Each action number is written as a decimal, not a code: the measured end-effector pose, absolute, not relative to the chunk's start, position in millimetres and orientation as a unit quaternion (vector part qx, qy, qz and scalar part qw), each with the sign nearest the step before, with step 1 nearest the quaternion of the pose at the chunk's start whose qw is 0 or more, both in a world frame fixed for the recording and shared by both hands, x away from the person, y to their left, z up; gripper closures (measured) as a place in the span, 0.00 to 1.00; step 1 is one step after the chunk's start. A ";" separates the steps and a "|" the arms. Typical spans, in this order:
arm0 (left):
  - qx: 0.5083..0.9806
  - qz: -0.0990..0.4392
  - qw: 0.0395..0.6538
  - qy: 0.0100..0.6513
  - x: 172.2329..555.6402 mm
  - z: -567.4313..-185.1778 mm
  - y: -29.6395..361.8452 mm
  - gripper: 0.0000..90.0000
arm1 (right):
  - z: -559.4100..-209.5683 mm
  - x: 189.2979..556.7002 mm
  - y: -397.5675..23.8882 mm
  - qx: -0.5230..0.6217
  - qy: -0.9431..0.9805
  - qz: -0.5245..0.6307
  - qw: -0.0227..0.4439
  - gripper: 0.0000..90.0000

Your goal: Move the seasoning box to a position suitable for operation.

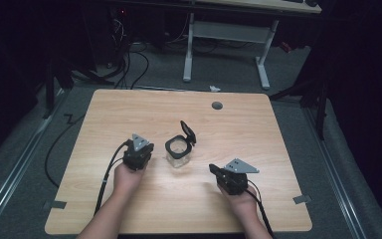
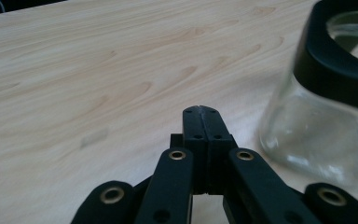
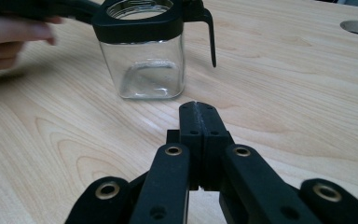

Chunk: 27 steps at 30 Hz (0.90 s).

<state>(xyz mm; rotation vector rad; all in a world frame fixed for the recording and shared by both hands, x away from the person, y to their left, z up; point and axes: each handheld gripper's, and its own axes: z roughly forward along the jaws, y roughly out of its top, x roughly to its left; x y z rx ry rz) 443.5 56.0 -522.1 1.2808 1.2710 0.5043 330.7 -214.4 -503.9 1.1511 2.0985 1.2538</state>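
A clear square glass jar (image 1: 178, 151) with a black rim stands upright near the middle of the wooden table (image 1: 129, 109). Its black flip lid (image 1: 188, 133) is hinged up and open. My left gripper (image 1: 140, 145) is just left of the jar, shut with nothing in it. In the left gripper view the jaws (image 2: 200, 112) are pressed together and the jar (image 2: 326, 93) stands close at the right. My right gripper (image 1: 213, 169) is to the jar's front right, also shut and empty. Its closed jaws (image 3: 196, 108) point at the jar (image 3: 144, 60), a short way off.
A round grommet hole (image 1: 217, 105) sits near the table's far edge. Tape pieces mark the front corners (image 1: 54, 204) (image 1: 302, 199). A white desk frame (image 1: 189, 50) and floor cables (image 1: 129, 64) lie beyond the table. The other hand (image 3: 9, 37) shows left of the jar.
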 end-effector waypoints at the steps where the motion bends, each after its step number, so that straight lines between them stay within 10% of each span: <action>1: 0.552 0.215 0.593 0.546 448.0 -523.6 51.2 1.00 | -504.0 329.7 -214.7 0.416 0.758 0.453 0.216 1.00; 27: 0.581 0.180 0.609 0.509 393.4 -532.3 11.7 1.00 | -513.8 334.3 -220.1 0.428 0.763 0.434 0.218 1.00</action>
